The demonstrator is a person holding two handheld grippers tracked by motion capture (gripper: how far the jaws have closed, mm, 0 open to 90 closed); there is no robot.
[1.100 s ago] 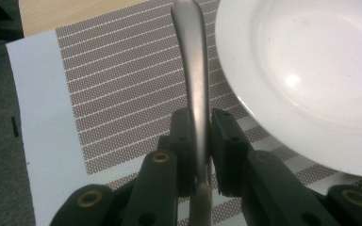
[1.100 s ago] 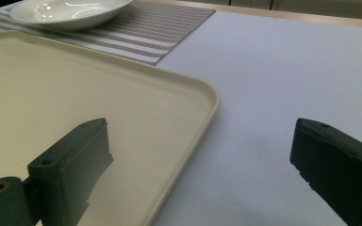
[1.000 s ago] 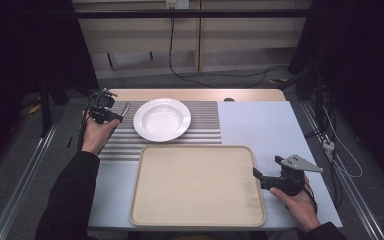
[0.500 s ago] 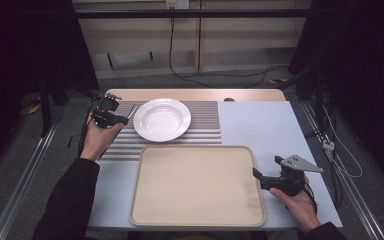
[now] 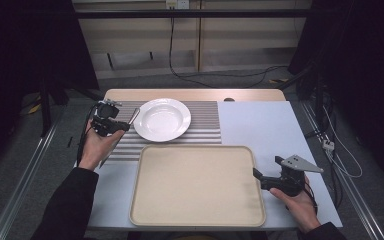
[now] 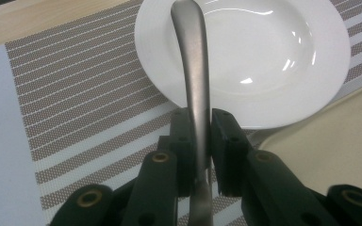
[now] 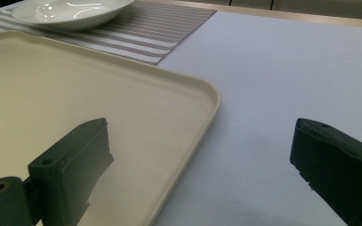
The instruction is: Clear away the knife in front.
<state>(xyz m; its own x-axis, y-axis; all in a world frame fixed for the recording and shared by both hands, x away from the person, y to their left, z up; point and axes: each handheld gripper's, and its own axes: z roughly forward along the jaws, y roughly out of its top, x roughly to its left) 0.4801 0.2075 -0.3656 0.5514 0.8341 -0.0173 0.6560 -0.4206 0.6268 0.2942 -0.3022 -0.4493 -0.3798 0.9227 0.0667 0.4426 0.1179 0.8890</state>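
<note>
Shiny grey metal is what the left tongs (image 5: 125, 125) hold in the high view: a spoon or fork handle (image 5: 135, 116) sticking out toward 1 o'clock, its end just by the rim of the white plate (image 5: 162, 119). The plate sits on a striped mat (image 5: 205, 120) at the far side of the counter (image 5: 260, 125), likely so the cutlery can be laid next to it. A big cream tray (image 5: 197, 185) lies close to the person, and the right tongs (image 5: 256, 173) rest at its 3 o'clock edge. In the left gripper view, the left tongs (image 6: 201, 136) are squeezed tight on the thin handle (image 6: 193, 61), so it cannot slip, and it points to 12 o'clock over the plate (image 6: 273, 56). In the right gripper view, the right tongs (image 7: 202, 155) stand wide open with nothing in them, one side over the tray (image 7: 75, 94) rim, perhaps ready to steady it.
</note>
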